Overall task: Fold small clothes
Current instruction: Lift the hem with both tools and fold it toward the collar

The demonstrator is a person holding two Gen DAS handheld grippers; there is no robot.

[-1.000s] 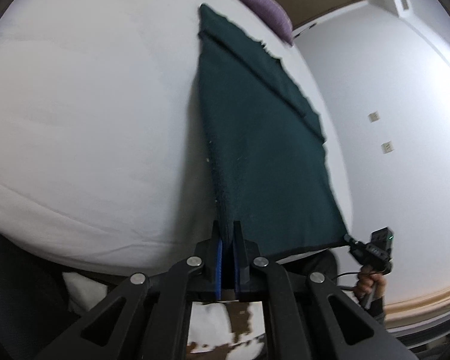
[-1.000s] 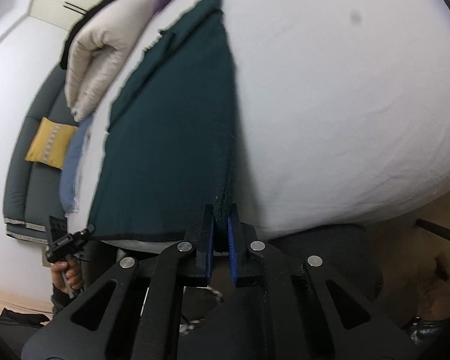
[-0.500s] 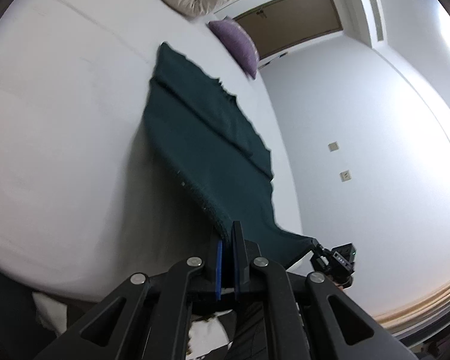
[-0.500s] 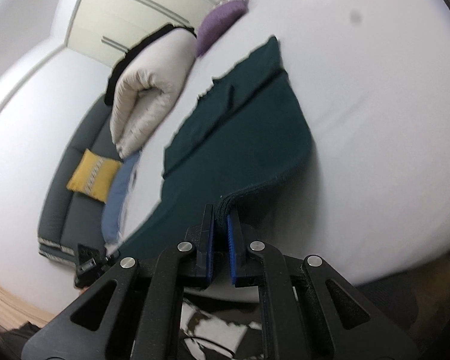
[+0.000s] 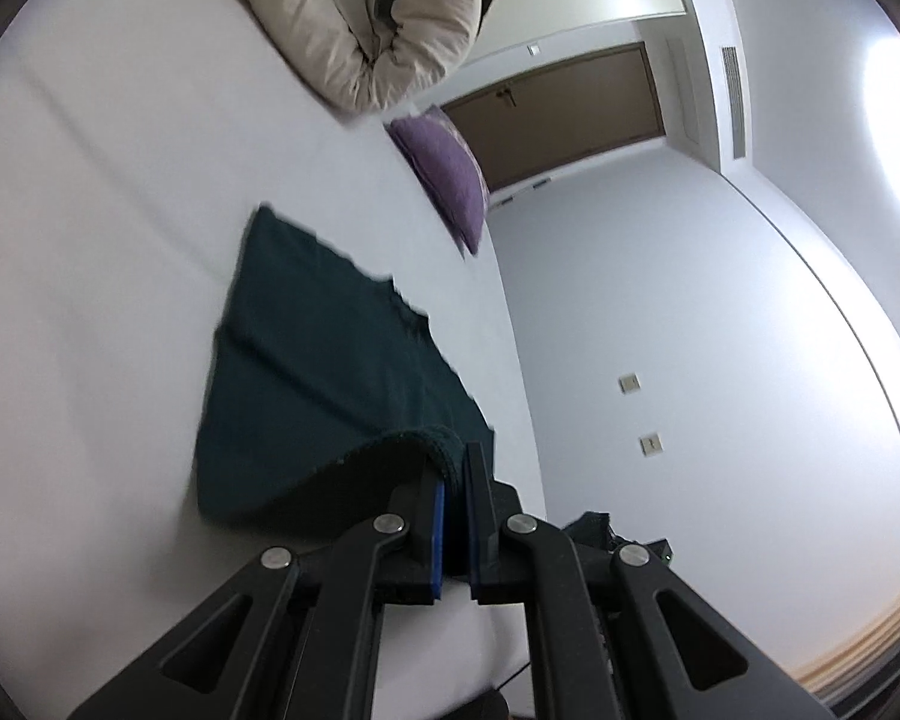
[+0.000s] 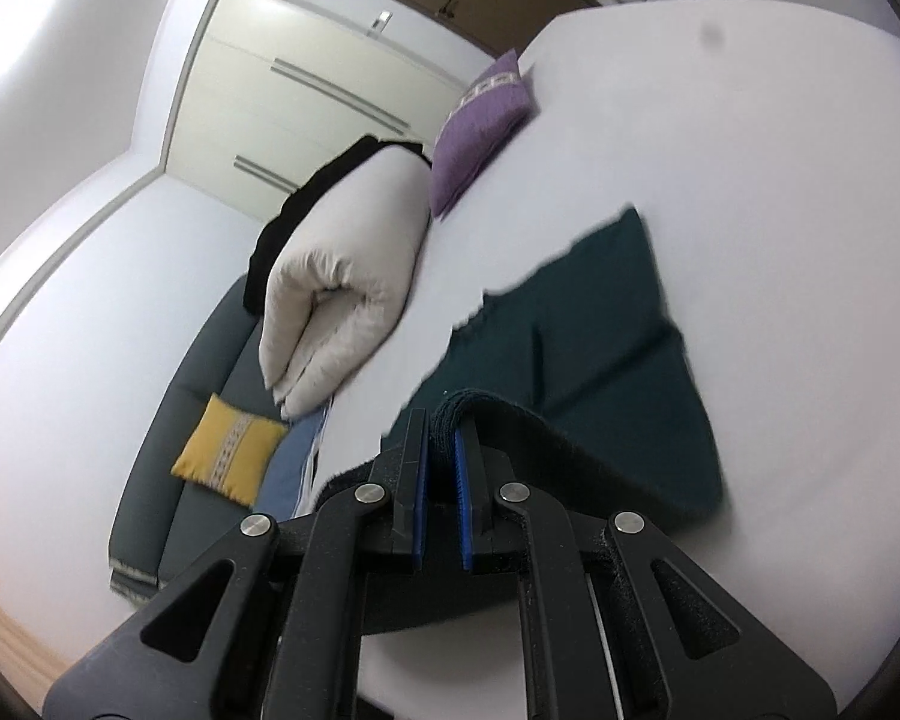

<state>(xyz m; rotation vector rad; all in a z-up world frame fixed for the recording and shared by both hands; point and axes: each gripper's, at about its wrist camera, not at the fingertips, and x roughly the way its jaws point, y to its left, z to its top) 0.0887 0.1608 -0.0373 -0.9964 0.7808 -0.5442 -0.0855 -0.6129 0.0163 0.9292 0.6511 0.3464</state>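
A dark green garment (image 5: 324, 372) lies on the white bed (image 5: 102, 240), its far part flat. Its near edge is lifted off the sheet and curls over toward the far part. My left gripper (image 5: 453, 459) is shut on one near corner of that edge. In the right wrist view the same dark green garment (image 6: 606, 354) spreads ahead, and my right gripper (image 6: 444, 426) is shut on the other near corner, which rolls over its fingertips. The cloth between the two grippers hangs slack beneath them.
A rolled cream duvet (image 5: 366, 24) and a purple pillow (image 5: 450, 180) lie at the far end of the bed. A grey sofa (image 6: 168, 438) with a yellow cushion (image 6: 228, 459) stands beside the bed, with white wardrobes (image 6: 306, 84) and a brown door (image 5: 564, 108) behind.
Both grippers have risen and moved forward over the bed, carrying the garment's near edge with them. The cloth, first stretched long, now doubles over on itself.
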